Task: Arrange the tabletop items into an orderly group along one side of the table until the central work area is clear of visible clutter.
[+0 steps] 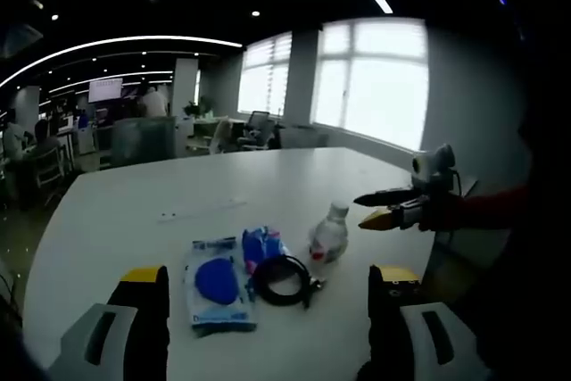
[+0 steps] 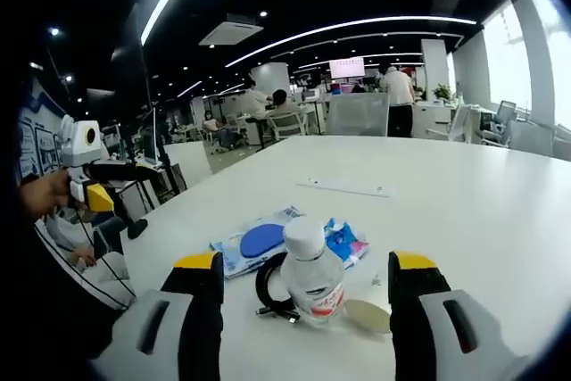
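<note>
Near the tabletop edge, bottle upright between the spread-wide, empty right claw jaws, beside coiled cable; left claw likewise agape. Best grasped at mid-body, clear of the cable.

Bright windows stand at one o'clock beyond the worktop. Office chairs sit beneath them. People stand at twelve o'clock under a wall screen.

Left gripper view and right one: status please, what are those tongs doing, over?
Both tongs open, left and right, holding nothing. Water bottle, black cable coil, blue wipes pack clustered near table edge. Nothing blocking.
</note>
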The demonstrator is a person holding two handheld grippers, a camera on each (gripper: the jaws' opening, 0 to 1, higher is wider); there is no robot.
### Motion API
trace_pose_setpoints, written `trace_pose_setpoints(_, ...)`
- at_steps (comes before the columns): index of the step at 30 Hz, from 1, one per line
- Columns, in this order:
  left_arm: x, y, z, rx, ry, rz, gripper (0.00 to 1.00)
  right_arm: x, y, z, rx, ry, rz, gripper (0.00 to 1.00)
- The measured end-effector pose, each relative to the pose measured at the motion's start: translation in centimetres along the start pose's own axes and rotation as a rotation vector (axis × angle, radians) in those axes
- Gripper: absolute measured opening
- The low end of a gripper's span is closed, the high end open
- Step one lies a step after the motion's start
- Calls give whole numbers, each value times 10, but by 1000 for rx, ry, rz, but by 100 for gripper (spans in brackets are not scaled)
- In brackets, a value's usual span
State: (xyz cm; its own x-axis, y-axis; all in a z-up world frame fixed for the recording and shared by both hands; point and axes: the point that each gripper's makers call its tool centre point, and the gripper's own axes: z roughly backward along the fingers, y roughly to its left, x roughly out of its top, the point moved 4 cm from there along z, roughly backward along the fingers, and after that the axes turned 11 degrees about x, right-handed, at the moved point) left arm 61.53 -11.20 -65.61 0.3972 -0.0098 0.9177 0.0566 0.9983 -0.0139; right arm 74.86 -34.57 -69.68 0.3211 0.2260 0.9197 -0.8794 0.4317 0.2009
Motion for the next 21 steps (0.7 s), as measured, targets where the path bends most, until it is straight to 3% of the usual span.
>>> trace_pose_setpoints(8,5,-25,-15,-11,-7,23,87,-9,7,13,7,19,6,86)
trace_pose_setpoints(15,17,-52,-24,-65,-42,6,84,-16,9,23,13,47,26,93)
trace_pose_setpoints(21,25,-72,-39,-102,-50,-15,83,-22,9,29,4,55,20,95)
